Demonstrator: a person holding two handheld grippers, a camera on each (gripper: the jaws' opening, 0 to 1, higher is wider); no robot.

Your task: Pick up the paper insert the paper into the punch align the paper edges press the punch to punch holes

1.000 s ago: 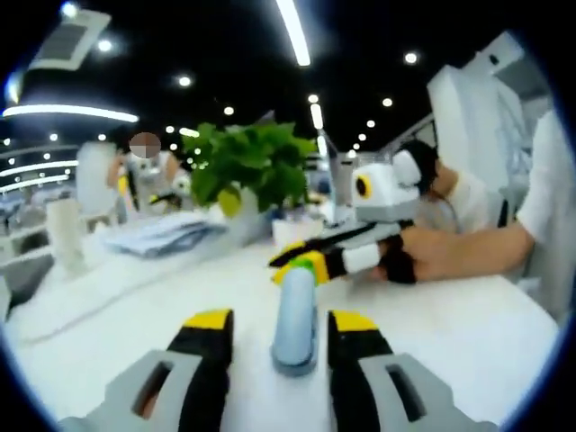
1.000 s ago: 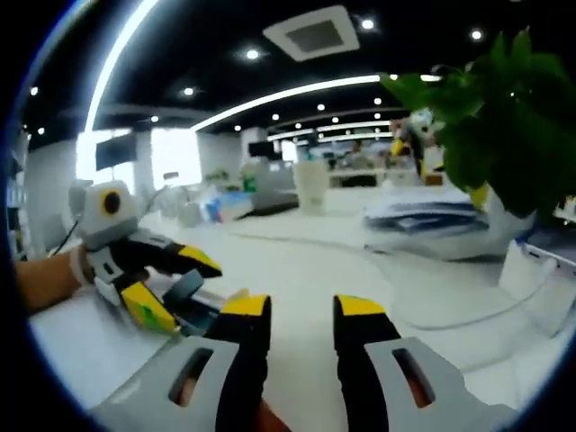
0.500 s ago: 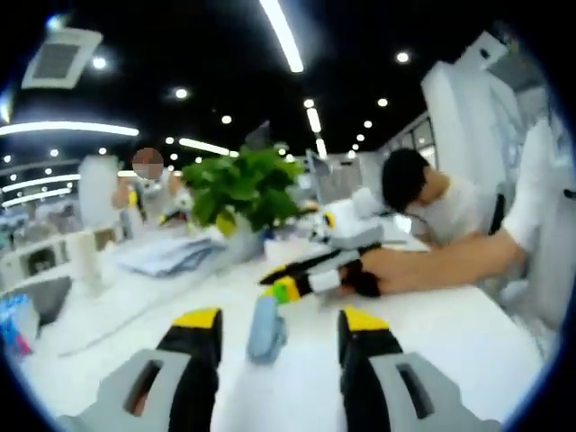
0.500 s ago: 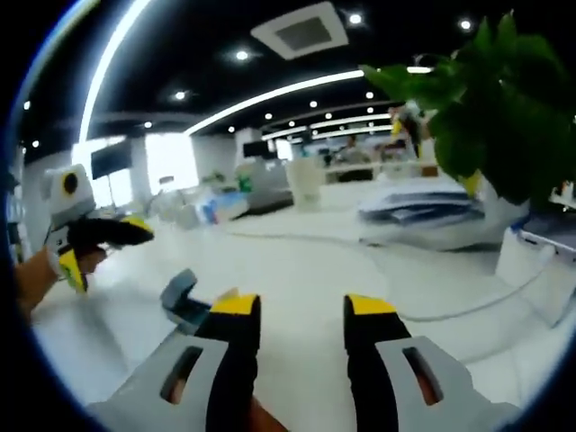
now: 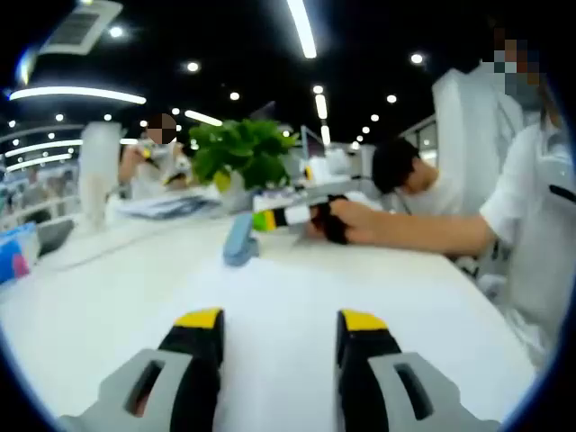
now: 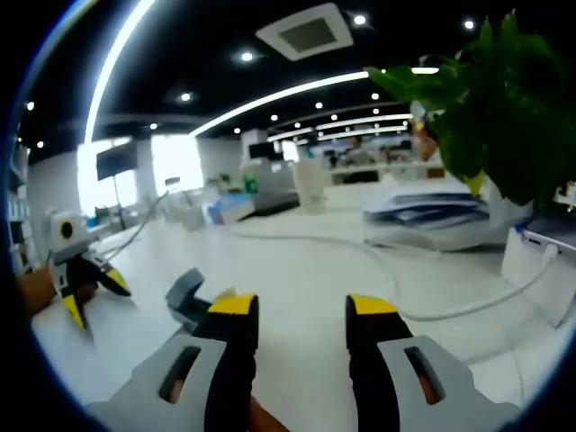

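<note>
A light blue hole punch (image 5: 239, 240) stands on the white table (image 5: 297, 288), well ahead of my left gripper (image 5: 279, 319), which is open with nothing between its fingers. In the left gripper view my right gripper (image 5: 270, 217) reaches in from the right, held by a gloved hand (image 5: 335, 220), its tips just beside the punch. In the right gripper view the punch (image 6: 186, 297) sits just left of my open right gripper (image 6: 292, 306). My left gripper (image 6: 93, 295) hangs far to the left, jaws spread. A stack of papers (image 6: 432, 211) lies at the back by the plant.
A potted green plant (image 5: 243, 155) stands behind the punch, with the papers (image 5: 171, 205) to its left. A white cable (image 6: 405, 270) crosses the table. A white cup (image 6: 310, 184) stands farther back. A person in white (image 5: 531, 207) sits at the right edge.
My left gripper has drawn back from the punch, which now stands farther off in its view. From the right gripper view the left gripper has moved away to the far left.
</note>
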